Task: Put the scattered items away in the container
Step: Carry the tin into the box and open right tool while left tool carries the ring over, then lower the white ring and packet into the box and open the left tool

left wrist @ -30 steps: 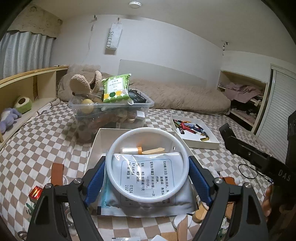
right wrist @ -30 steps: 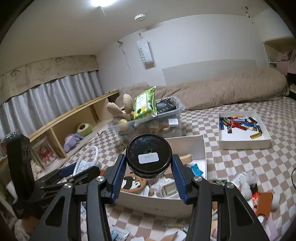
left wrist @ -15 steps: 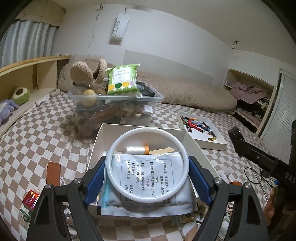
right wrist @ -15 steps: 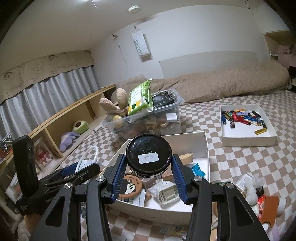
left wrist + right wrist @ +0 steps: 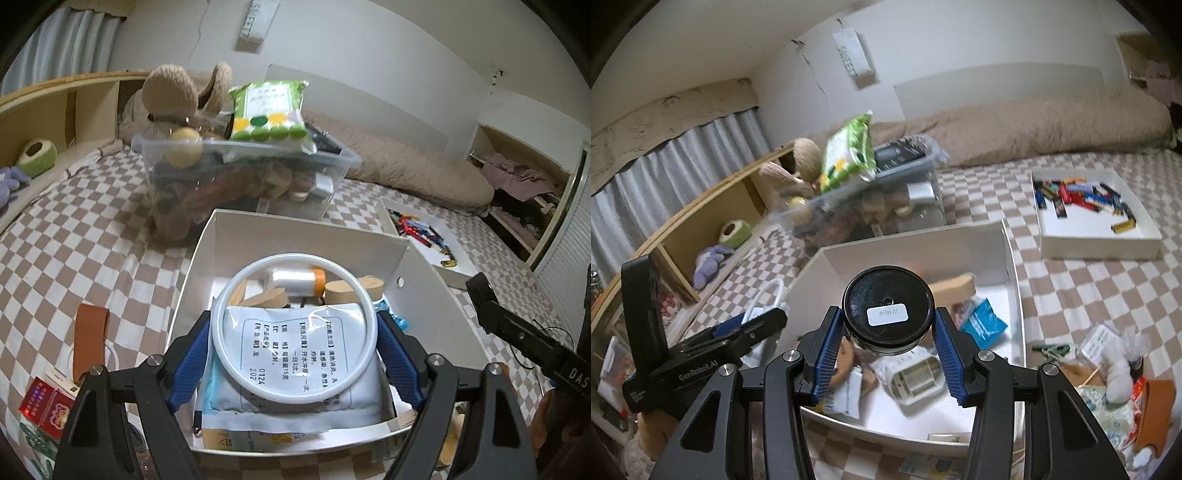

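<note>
While left gripper (image 5: 295, 338) clamps white ring (image 5: 295, 334) and right gripper (image 5: 888, 343) black-lidded jar (image 5: 886, 310), both over cluttered white box (image 5: 916, 243).

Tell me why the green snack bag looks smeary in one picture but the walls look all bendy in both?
Right wrist view: the green snack bag and clear plastic bin are motion-blurred, while the black round jar lid stays sharp. Left wrist view: the same bag is crisper. Both views: fisheye lenses curve the walls and darken the corners.

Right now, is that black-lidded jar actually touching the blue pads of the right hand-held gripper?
Touching. The right wrist view shows the black-lidded jar wedged between the right hand-held gripper, both blue pads pressed against its sides with no gap.
</note>
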A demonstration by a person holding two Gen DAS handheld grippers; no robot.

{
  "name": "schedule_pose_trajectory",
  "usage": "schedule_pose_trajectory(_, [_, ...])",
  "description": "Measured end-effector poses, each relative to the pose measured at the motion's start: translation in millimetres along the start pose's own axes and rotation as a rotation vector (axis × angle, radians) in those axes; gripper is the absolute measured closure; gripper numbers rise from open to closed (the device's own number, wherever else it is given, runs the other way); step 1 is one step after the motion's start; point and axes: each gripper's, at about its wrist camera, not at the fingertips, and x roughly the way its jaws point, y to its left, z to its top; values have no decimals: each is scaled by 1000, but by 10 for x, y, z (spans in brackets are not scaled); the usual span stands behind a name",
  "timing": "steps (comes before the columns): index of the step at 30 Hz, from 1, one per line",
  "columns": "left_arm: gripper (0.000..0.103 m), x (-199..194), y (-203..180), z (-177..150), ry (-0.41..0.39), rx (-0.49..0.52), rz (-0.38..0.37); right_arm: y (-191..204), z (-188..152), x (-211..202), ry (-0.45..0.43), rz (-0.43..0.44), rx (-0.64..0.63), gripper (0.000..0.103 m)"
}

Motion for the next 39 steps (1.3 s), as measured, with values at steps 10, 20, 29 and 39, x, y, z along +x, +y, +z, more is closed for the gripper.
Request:
schedule_pose_trajectory(10, [18,169,-32,-71,6,17,29,-141,-77,173,44,-21,27,53])
schedule_pose_trajectory(20, [18,293,-115,-157,41,30,-17,-116,-171,259,88,-66,-9,52])
schedule_pose_trajectory(29, [18,338,-231,-207,64,44,-44,-113,-154,185,76,-44,0,52])
schedule_pose_trajectory(39, [19,436,-548,-223,91,91,-82,-129,-86,36,30,-9,29,52])
